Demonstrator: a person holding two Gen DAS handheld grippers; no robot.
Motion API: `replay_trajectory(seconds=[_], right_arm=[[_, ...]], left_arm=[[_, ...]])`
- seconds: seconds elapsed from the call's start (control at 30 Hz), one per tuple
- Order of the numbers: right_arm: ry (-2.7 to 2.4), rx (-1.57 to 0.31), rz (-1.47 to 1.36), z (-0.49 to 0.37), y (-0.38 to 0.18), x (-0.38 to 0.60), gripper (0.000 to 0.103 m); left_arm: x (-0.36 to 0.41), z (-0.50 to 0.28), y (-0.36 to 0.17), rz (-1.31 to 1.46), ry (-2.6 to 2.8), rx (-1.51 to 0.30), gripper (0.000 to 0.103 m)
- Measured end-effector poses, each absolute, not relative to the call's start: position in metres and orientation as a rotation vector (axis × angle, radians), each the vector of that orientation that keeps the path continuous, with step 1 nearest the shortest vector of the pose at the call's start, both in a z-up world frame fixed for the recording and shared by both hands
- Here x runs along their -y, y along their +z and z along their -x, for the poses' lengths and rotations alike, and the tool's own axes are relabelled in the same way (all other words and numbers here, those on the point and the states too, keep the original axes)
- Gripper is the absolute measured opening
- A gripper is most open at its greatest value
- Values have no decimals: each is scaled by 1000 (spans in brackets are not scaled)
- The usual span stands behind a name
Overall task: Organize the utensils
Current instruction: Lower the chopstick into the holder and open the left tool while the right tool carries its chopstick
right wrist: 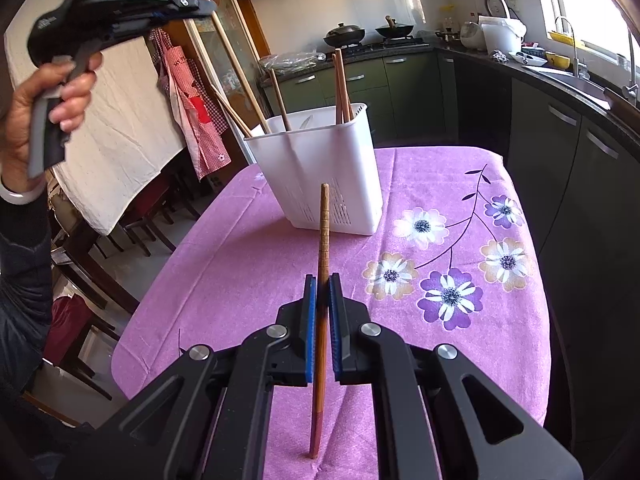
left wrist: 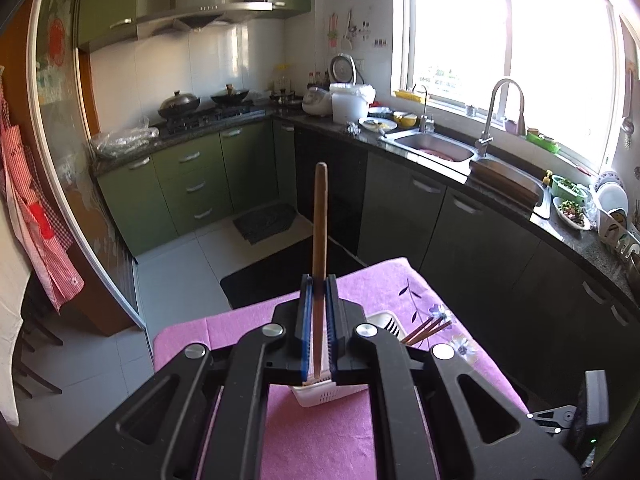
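From the left wrist camera, the left gripper (left wrist: 319,292) has its two blue-padded jaws drawn in close on a long brown wooden utensil handle (left wrist: 320,224) — the stick runs straight up between the pads, its rounded top well above the fingertips and its lower part passing down behind them. Just under the jaws sits the white utensil holder (left wrist: 320,397), whose slotted bottom edge shows between the gripper arms, standing on the purple tablecloth (left wrist: 320,440). To the right of the jaws a few chopsticks (left wrist: 426,330) lean out of the holder's far compartment. In the lower right corner a dark part of the other gripper (left wrist: 592,404) shows (too little of it to read anything from this side). From the right wrist camera, the right gripper (right wrist: 323,292) pinches a single wooden chopstick (right wrist: 322,264) between its blue pads, jaws nearly together; the chopstick stands almost upright, with one end above the fingertips and its reddish end down near the cloth (right wrist: 240,280) — whether it touches cannot be told. The holder (right wrist: 320,168) stands well ahead of the fingers on the table, several wooden handles and chopsticks sticking out of it. At upper left, the person's hand (right wrist: 48,92) grips the left tool, raised above and left of the holder.
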State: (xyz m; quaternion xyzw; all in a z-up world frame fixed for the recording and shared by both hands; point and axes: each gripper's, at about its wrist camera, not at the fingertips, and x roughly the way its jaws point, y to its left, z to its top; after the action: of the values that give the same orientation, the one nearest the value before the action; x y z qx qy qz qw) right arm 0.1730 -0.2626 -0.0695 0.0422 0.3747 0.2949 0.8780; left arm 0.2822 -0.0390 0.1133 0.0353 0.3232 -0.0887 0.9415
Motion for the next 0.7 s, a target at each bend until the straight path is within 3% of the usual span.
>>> replay_trajectory(seconds=[0.23, 0.4, 0.47, 0.53, 0.6, 0.7], right_arm=[[639, -751, -90, -172, -55, 256, 7], [652, -704, -79, -174, -35, 247, 7], [654, -672, -76, -176, -21, 245, 7], [662, -624, -71, -182, 2, 240, 7], [670, -581, -61, -190, 26, 236, 7], [680, -520, -57, -207, 65, 228, 7]], left_arm=[[39, -293, 63, -82, -187, -752, 8], [31, -283, 48, -73, -184, -751, 39], [27, -270, 51, -62, -186, -720, 42], [22, -251, 55, -46, -179, -676, 57], [16, -224, 56, -35, -165, -616, 86], [9, -183, 49, -44, -121, -539, 96]])
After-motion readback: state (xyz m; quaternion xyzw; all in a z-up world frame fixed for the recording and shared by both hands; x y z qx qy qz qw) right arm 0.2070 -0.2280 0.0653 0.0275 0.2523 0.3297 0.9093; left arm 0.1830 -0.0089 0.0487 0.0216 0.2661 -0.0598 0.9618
